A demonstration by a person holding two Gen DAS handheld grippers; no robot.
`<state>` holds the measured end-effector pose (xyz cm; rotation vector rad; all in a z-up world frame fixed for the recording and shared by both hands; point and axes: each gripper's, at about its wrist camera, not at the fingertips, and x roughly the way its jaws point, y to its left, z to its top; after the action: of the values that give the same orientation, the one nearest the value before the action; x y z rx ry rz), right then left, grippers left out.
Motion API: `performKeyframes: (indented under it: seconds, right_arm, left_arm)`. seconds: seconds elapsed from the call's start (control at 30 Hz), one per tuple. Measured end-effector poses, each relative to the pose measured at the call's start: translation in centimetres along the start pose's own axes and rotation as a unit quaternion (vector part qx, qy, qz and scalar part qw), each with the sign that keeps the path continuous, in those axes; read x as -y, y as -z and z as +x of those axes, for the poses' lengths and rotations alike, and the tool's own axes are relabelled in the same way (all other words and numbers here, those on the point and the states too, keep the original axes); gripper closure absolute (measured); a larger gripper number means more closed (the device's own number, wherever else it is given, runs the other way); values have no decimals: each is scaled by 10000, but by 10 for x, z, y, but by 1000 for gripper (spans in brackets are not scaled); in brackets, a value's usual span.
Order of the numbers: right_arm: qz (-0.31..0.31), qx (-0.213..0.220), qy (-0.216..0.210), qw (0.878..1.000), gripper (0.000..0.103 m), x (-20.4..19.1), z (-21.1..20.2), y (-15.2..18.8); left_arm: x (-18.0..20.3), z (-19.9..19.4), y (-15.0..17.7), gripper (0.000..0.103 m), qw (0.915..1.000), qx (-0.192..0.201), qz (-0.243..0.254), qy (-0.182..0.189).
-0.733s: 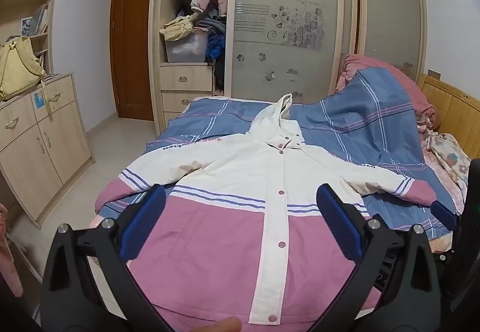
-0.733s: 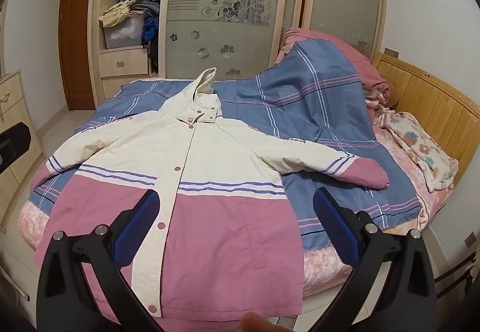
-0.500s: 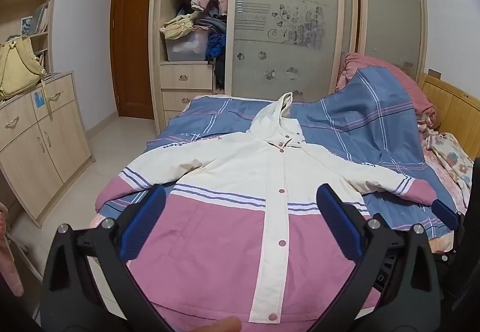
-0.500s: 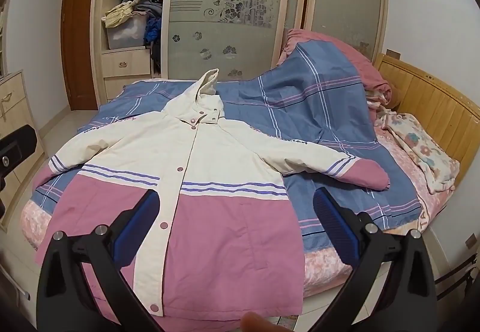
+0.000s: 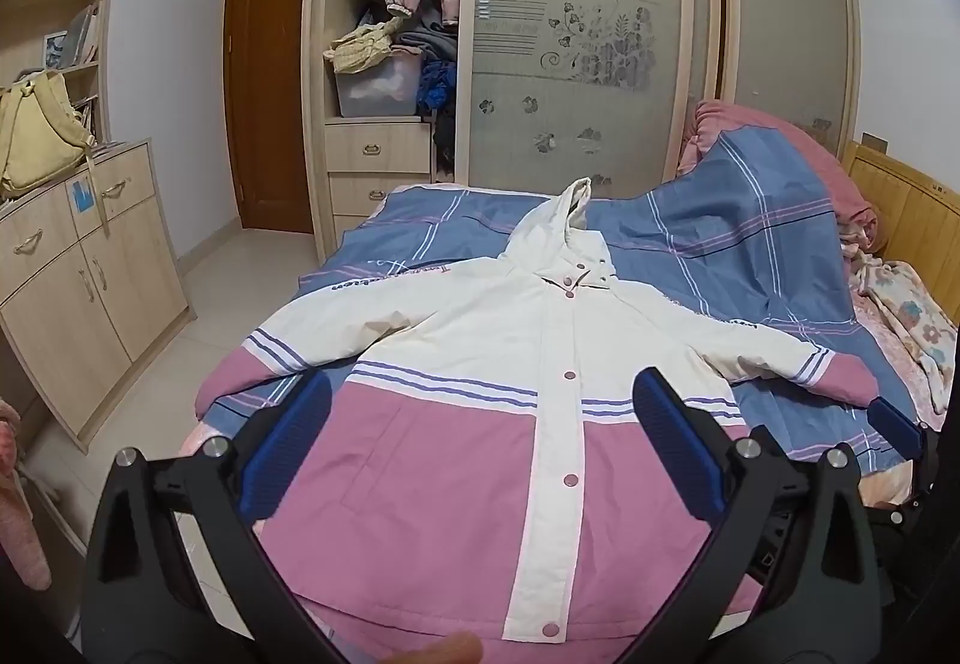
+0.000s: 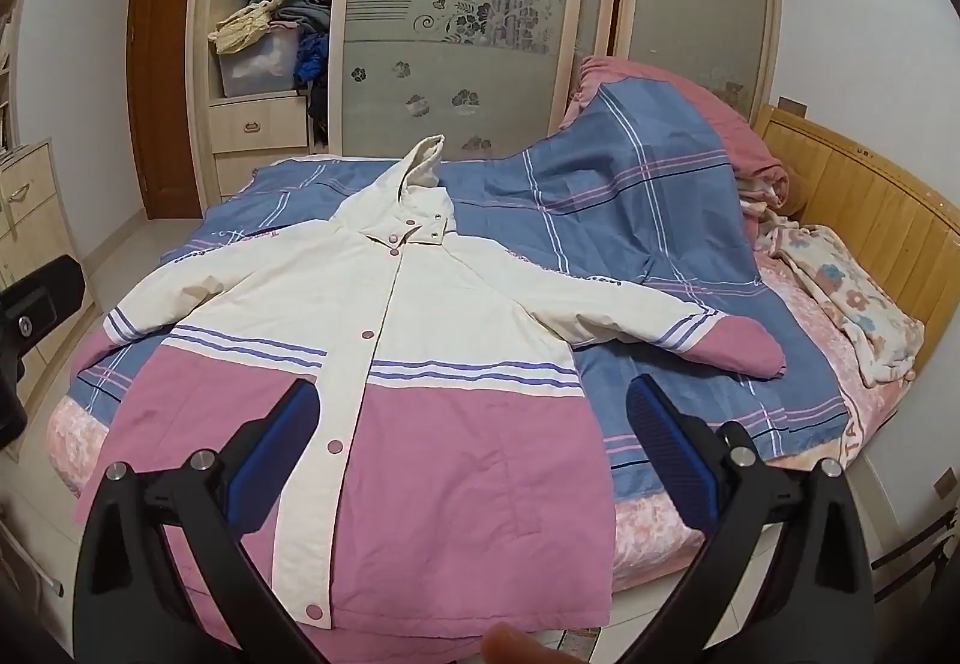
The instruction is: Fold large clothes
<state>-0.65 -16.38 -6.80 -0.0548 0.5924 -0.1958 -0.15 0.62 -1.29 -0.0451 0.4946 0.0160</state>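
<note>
A hooded jacket point(image 5: 480, 340), cream on top and pink below, lies flat and face up on the bed, snapped shut, sleeves spread to both sides. It also shows in the right wrist view point(image 6: 384, 316). My left gripper point(image 5: 480, 448) is open and empty, held above the jacket's pink hem. My right gripper point(image 6: 468, 442) is open and empty, above the hem's right half. The right sleeve's pink cuff point(image 6: 744, 346) lies on the blue cover.
The bed point(image 6: 660, 244) has a blue plaid cover and a bunched quilt at the right. A wooden headboard point(image 6: 864, 202) is on the right. A wardrobe with drawers point(image 5: 378, 166) stands behind. A cabinet point(image 5: 78, 268) with a yellow bag stands left.
Both grippers have drifted slightly; the view of the jacket shifts a little. Both stay open and empty.
</note>
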Motion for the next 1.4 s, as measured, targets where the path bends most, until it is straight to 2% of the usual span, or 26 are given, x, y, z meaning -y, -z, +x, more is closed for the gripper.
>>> performKeyframes:
  seconds: [1.4]
  right_arm:
    - [-6,-53,-93,9999,1,0,5,7]
  left_arm:
    - [2,3,10,2,9999,-123,54,-38]
